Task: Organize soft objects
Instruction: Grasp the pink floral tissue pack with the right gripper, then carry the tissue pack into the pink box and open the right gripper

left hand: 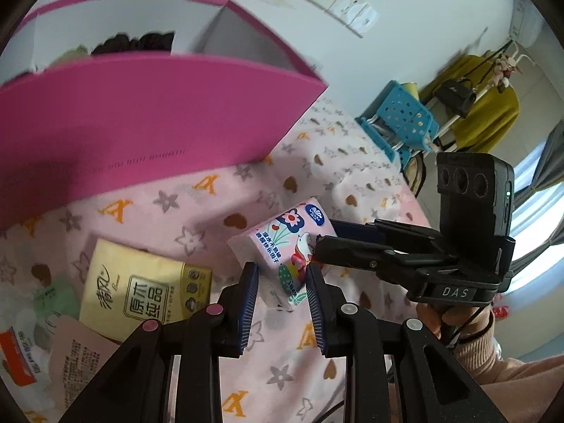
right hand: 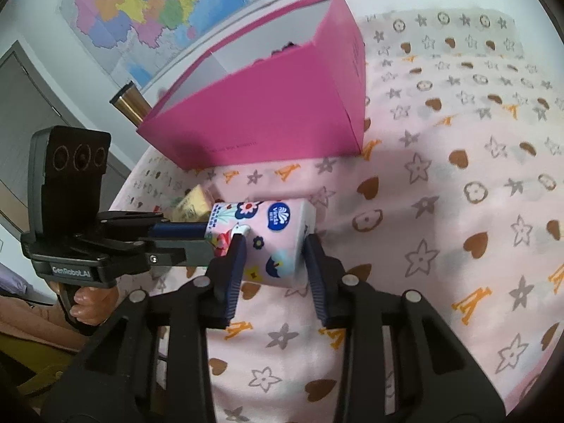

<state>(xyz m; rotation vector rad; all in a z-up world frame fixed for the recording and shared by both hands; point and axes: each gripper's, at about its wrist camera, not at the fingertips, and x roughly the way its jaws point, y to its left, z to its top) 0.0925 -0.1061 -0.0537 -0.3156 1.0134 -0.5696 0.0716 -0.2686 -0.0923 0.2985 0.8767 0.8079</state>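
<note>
Pink bedsheet (right hand: pixel 440 183): two tissue packs (left hand: pixel 282 243).

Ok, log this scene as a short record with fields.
surface: cloth, pink, patterned
held item: pink pack of tissues, tilted, between both claws
right claw: pads pressed on the pink pack's sides
left claw: straddles the same pack; grip unclear
box: pink, open top, behind the pink pack, something dark inside
yellow pack: lying flat on the cloth, near the left claw
</note>
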